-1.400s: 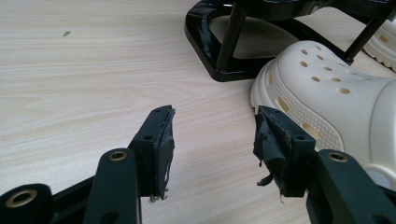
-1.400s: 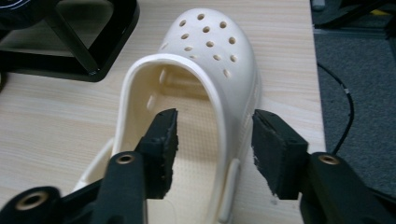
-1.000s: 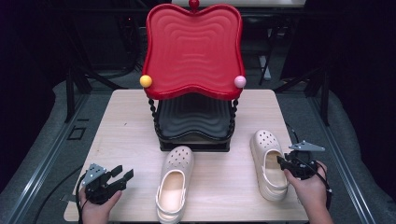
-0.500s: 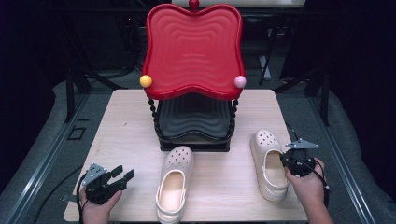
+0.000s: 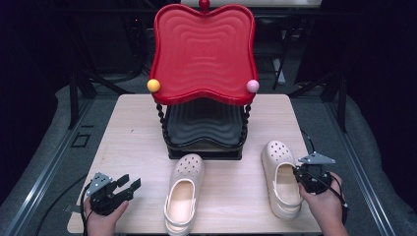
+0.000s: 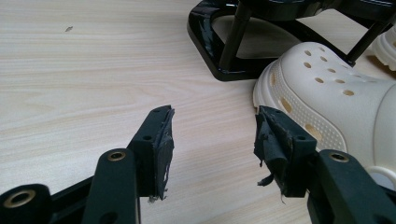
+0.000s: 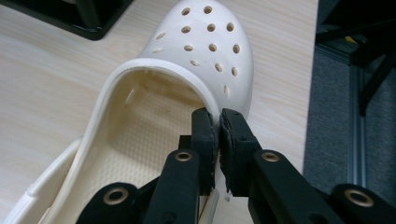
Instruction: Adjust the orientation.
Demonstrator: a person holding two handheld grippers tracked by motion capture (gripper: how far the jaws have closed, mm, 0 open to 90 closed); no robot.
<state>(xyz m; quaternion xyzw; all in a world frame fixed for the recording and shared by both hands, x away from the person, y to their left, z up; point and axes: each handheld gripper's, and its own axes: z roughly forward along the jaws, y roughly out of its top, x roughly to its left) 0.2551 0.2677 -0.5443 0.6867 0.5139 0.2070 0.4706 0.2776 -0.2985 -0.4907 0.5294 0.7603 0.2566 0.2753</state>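
1. A pale wooden table (image 5: 137,128) stands in a dark room. At its far middle sits a two-tier rack (image 5: 204,98): a red wavy tray (image 5: 204,49) on top and a black wavy tray (image 5: 204,123) beneath, joined by beaded black posts.

2. Two cream clogs lie on the near half of the table, toes pointing at the rack. The left clog (image 5: 183,196) lies just in front of the rack's base; the right clog (image 5: 280,179) lies well apart from it, towards the table's right edge.

3. The right gripper (image 7: 217,123), held in a person's hand (image 5: 322,206), sits at the right clog's outer side. Its jaws are pinched on the thin rim of the shoe's opening, one pad inside the shoe and one outside. That rim looks like the easiest place to grab for a lift.

4. The left gripper (image 5: 125,187) rests low over bare table at the near left, held in the other hand (image 5: 101,221). Its jaws are spread wide with nothing between them. The left clog's toe lies just beyond and beside one fingertip, apart from it.

5. My guess is that the shoes are meant for the rack's trays, and that the right one is about to be lifted while the left gripper waits.
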